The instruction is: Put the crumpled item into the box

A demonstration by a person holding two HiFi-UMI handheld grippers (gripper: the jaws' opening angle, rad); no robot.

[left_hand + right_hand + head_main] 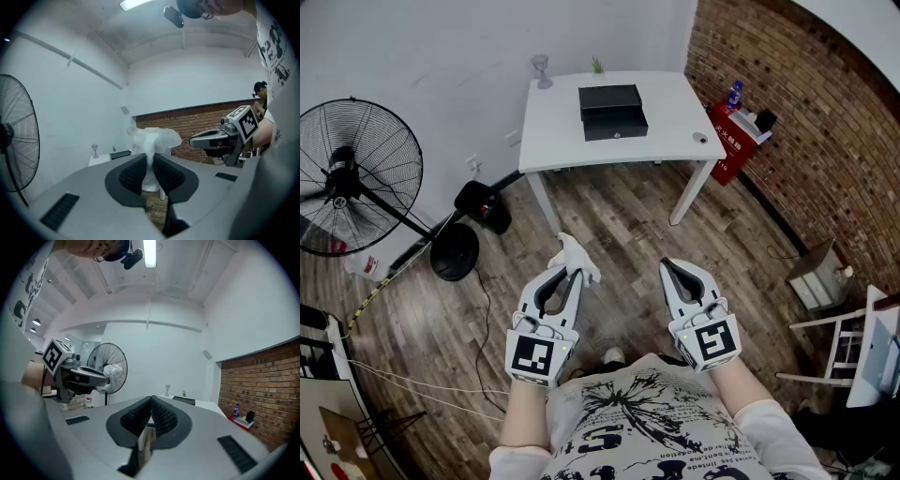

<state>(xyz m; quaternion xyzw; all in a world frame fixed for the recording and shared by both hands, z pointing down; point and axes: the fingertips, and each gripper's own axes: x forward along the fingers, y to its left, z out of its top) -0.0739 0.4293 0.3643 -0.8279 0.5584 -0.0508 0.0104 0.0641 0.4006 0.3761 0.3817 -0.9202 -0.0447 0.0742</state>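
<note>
A crumpled white item [573, 254] sticks out of the tips of my left gripper [568, 273], whose jaws are shut on it. In the left gripper view the crumpled white item [153, 139] bulges above the dark pads [131, 174]. My right gripper [668, 266] is held beside it over the wooden floor, jaws shut with nothing between them; in its own view the right gripper [151, 400] points at the far table. The black box [612, 111] stands on the white table [675, 112] well ahead of both grippers, and shows small as the black box [184, 400] in the right gripper view.
A large black floor fan [356, 178] stands at the left with cables trailing over the floor. A brick wall [806, 131] runs along the right, with a red crate [731, 131] beside the table. A small goblet [542, 69] sits on the table's far corner.
</note>
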